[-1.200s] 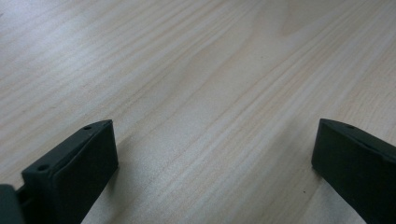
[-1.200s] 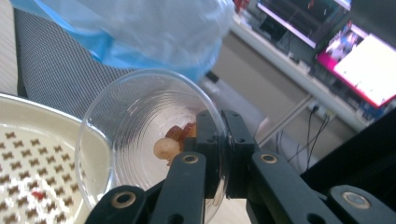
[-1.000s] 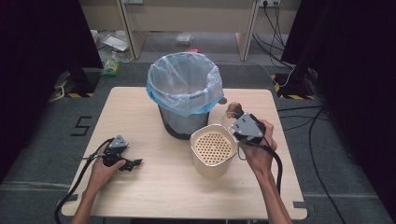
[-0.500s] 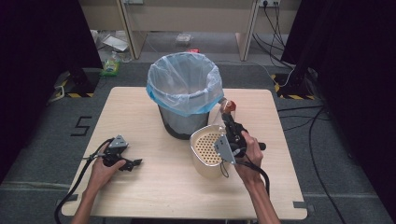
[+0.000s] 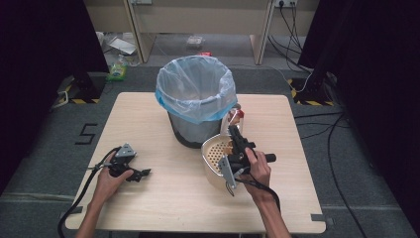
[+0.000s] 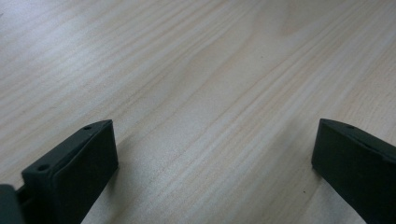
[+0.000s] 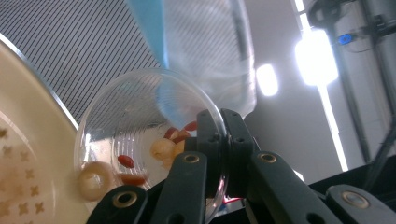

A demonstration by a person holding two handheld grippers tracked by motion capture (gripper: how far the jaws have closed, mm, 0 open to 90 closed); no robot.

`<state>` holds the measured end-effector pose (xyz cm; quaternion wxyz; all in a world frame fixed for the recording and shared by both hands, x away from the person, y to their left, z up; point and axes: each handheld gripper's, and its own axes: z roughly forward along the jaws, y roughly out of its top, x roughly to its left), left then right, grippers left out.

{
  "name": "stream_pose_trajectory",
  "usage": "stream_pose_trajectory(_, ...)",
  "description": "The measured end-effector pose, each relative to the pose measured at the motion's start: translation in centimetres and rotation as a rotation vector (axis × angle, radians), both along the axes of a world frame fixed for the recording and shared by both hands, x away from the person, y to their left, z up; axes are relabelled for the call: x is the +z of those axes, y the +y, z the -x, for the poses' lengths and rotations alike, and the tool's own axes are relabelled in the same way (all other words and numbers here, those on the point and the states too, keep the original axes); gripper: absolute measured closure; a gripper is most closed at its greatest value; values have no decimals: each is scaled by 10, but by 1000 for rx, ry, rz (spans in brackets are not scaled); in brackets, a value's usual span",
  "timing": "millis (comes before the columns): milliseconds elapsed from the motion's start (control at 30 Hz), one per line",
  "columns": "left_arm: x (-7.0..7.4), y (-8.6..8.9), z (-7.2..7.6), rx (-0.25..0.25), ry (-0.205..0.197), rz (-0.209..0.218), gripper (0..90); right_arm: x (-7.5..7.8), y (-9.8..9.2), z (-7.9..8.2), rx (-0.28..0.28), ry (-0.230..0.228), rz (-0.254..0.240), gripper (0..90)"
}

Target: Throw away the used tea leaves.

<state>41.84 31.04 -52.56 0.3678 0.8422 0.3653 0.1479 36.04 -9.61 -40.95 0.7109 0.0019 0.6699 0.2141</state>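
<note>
Here, right gripper (image 7: pixel 219 140) pinched shut on rim of clear plastic cup (image 7: pixel 140 135), tipped over cream perforated strainer (image 5: pixel 214 151) beside lined bin (image 5: pixel 195 99); cereal rings and red bits inside cup; left gripper (image 6: pixel 210 158) spread wide, resting on wooden table (image 5: pixel 163 203).

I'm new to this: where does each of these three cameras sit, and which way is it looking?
High view: above the person's side, looking forward and down on the table; both forearms enter below.
Left gripper view: on the left gripper, facing bare tabletop between open jaws.
Right gripper view: on the right gripper, clamped on a clear cup above the colander.
Shared: cup, colander, bin.
</note>
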Motion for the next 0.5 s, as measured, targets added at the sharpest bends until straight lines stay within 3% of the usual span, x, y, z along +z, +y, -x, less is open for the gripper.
stream_pose_trajectory(67,0,0,0,0,0,1,0,-1,2,1,1,-11,26,879)
stream_pose_trajectory(167,0,0,0,0,0,0,0,0,3,2,10,-20,10,879)
stream_pose_trajectory(233,0,0,0,0,0,0,0,3,1,5,11,-37,-32,879)
stream_pose_trajectory(333,0,0,0,0,0,0,0,4,0,4,10,-37,-11,880)
stream_pose_trajectory(367,0,0,0,0,0,0,0,5,0,4,8,-40,-34,879)
stream_pose_trajectory(400,0,0,0,0,0,0,0,4,0,3,3,-39,0,880)
stream_pose_trajectory(500,0,0,0,0,0,1,0,6,-1,5,9,-64,-18,880)
